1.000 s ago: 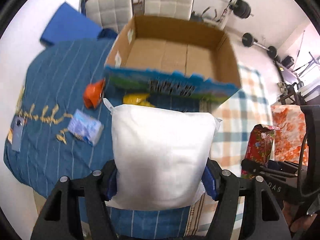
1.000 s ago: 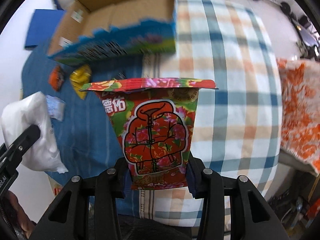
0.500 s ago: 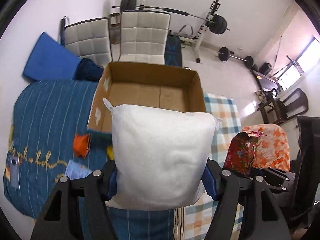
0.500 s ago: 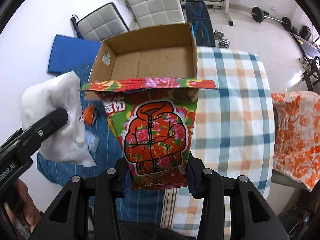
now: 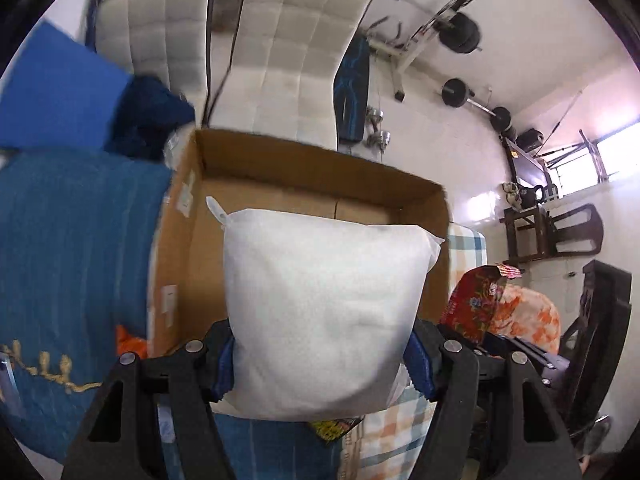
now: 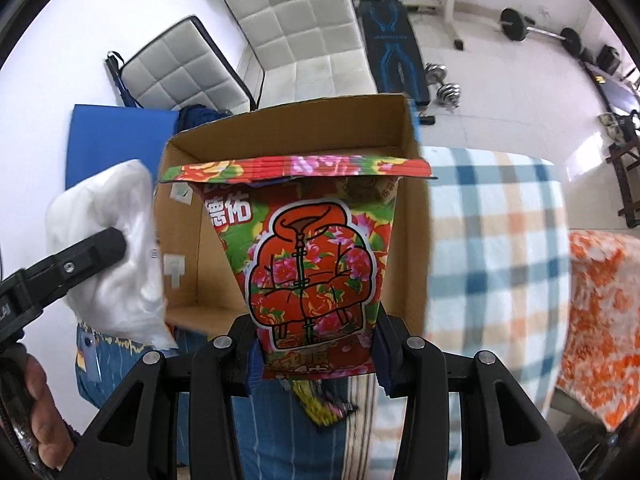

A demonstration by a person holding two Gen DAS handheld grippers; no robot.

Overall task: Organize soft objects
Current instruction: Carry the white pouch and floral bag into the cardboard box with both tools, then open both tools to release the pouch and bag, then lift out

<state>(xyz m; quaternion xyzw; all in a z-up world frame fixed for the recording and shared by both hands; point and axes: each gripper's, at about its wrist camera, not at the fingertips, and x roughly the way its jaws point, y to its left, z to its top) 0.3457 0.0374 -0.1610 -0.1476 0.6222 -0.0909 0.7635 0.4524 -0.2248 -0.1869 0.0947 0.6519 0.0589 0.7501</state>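
Overhead, both grippers grip soft packs — left gripper (image 5: pixel 320 360) a white pillow (image 5: pixel 324 304), right gripper (image 6: pixel 316 348) a floral packet (image 6: pixel 312 264) — above a cardboard box (image 6: pixel 416 240) on blankets.

This is a room in a home that doubles as a gym. A bed with a blue blanket (image 5: pixel 72 248) and a plaid sheet (image 6: pixel 492 240) fills the foreground; at 12 o'clock stand two quilted white chairs (image 6: pixel 304 24), and toward 1 o'clock a weight bench (image 6: pixel 392 36), barbells (image 5: pixel 460 92) and dumbbells (image 6: pixel 444 88).
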